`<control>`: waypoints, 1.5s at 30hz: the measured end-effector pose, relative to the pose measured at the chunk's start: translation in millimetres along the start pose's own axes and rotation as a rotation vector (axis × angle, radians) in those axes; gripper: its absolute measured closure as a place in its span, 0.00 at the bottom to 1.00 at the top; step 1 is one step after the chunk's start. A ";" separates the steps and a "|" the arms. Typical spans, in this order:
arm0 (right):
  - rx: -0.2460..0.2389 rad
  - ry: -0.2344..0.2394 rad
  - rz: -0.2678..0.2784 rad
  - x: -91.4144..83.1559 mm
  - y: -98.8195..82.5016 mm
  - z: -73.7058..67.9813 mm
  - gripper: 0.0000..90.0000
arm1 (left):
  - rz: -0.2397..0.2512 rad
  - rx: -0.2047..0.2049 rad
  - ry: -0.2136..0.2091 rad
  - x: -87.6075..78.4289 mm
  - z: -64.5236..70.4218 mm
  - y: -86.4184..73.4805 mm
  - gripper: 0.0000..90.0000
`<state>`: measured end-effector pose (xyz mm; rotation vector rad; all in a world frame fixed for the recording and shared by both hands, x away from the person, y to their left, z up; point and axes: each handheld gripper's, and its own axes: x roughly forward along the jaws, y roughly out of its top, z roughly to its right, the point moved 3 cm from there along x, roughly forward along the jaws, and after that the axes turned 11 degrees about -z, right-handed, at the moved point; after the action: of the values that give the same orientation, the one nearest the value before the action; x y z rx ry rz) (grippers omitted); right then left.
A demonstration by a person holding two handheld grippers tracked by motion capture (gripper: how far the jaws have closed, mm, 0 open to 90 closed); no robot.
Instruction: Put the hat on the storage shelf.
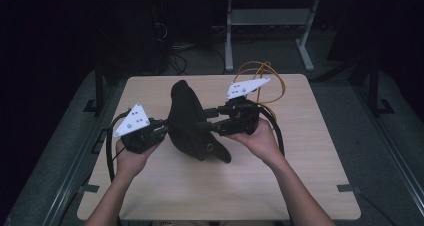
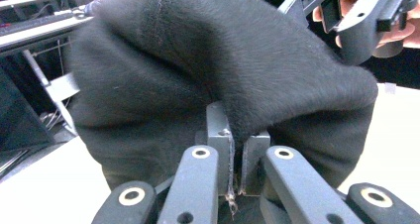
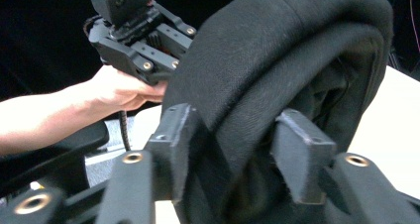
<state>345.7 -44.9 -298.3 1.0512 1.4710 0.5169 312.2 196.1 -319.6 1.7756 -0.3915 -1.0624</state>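
A black cloth [image 1: 187, 113] is bunched up and held above the light wooden table [image 1: 300, 161] between both grippers. From the left, my left gripper [image 1: 162, 128] reaches in. In the left gripper view its jaws pinch a thin fold of the cloth [image 2: 198, 60] almost flat, at the left gripper [image 2: 236, 149]. My right gripper [image 1: 207, 121] comes from the right. In its own view, the right gripper [image 3: 237, 149] clamps a thick rolled edge of the cloth [image 3: 277, 50] between its jaws. A lower flap of the cloth hangs onto the table.
An orange cable [image 1: 272, 81] loops on the table's far right corner. A white desk frame [image 1: 270, 21] stands behind the table on the dark floor. Black cables trail from both grippers along the person's wrists.
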 end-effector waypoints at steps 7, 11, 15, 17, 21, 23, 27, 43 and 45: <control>-0.011 -0.068 -0.021 -6.1 -12.2 2.2 0.43 | -0.008 -0.036 -0.028 -9.5 -9.1 -1.4 0.96; -0.011 -0.103 -0.055 -8.4 -21.8 3.7 0.41 | -0.013 -0.043 -0.028 -11.5 -12.0 -2.4 0.96; -0.014 -0.140 -0.081 -12.1 -34.9 7.2 0.39 | -0.027 -0.044 -0.029 -11.5 -15.3 -0.9 0.96; -0.002 -0.154 -0.088 -14.9 -42.1 9.8 0.39 | -0.029 -0.048 -0.033 -11.2 -17.2 0.2 0.96; 0.012 -0.177 -0.101 -19.0 -52.8 13.7 0.37 | -0.035 -0.062 -0.047 -11.3 -21.6 1.4 0.96; 0.019 -0.188 -0.107 -21.5 -59.2 16.3 0.37 | -0.032 -0.076 -0.055 -11.8 -22.2 2.0 0.96; 0.033 -0.206 -0.112 -25.0 -69.0 19.8 0.36 | -0.028 -0.083 -0.067 -13.3 -23.4 3.6 0.96; 0.098 -0.261 -0.136 -36.4 -107.1 31.5 0.33 | -0.040 -0.110 -0.083 -13.6 -31.0 4.1 0.96; 0.106 -0.264 -0.137 -37.8 -111.4 33.0 0.33 | -0.049 -0.106 -0.082 -13.9 -32.7 4.8 0.96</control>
<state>338.5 -139.7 -375.1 1.0489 1.3342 0.1956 331.5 222.3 -304.6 1.6590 -0.3377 -1.1723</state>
